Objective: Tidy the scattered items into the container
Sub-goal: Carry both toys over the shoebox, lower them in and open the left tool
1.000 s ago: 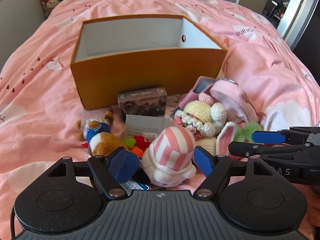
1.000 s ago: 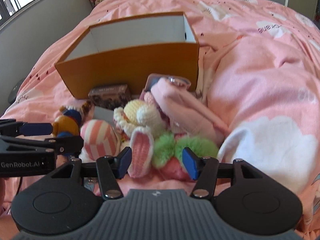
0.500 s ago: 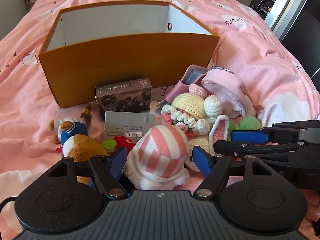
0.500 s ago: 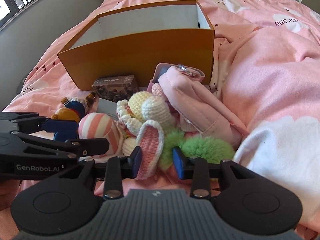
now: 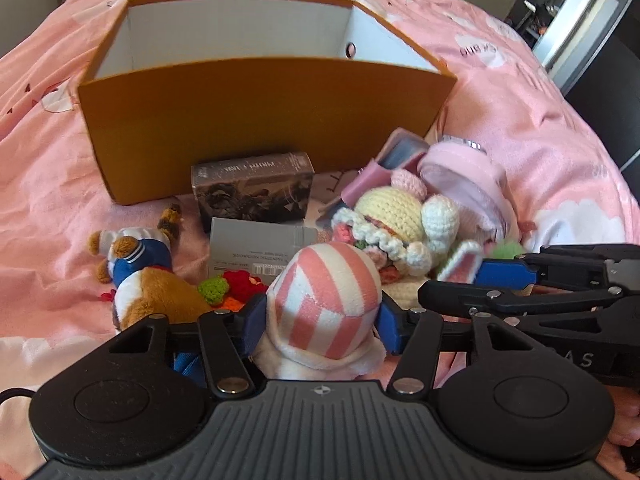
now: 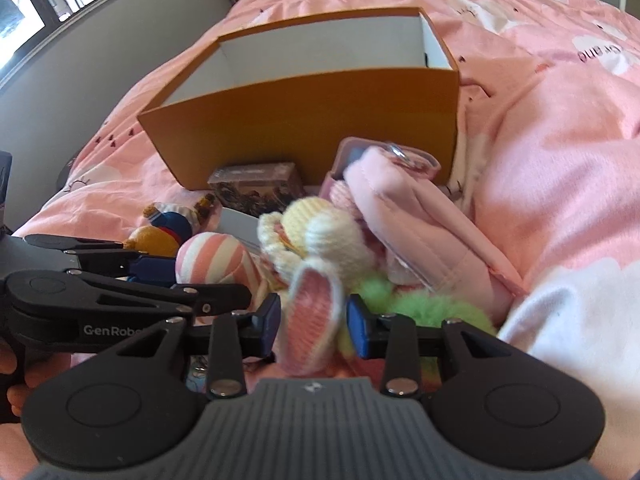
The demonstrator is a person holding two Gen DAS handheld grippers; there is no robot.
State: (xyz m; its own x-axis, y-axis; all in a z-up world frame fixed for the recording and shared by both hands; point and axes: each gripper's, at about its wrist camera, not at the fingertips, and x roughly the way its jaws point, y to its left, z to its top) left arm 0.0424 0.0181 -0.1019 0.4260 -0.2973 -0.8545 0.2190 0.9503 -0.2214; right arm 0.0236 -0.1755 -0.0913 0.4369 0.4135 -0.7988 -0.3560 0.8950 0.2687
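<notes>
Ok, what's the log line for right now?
left claw closing on striped plush | right claw opening, bunny ear between | orange box behind

A bed with a pink printed cover carries an open orange box. In front of it lie a dark card box, a grey carton, a brown plush in blue, a pink-striped plush, a crocheted rabbit and a pink pouch.

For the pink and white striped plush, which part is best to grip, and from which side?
Grip the striped plush across its round striped body, coming from above and its near side. It bulges evenly, soft and free on both flanks, and the left tongs are closing around exactly that part.
</notes>
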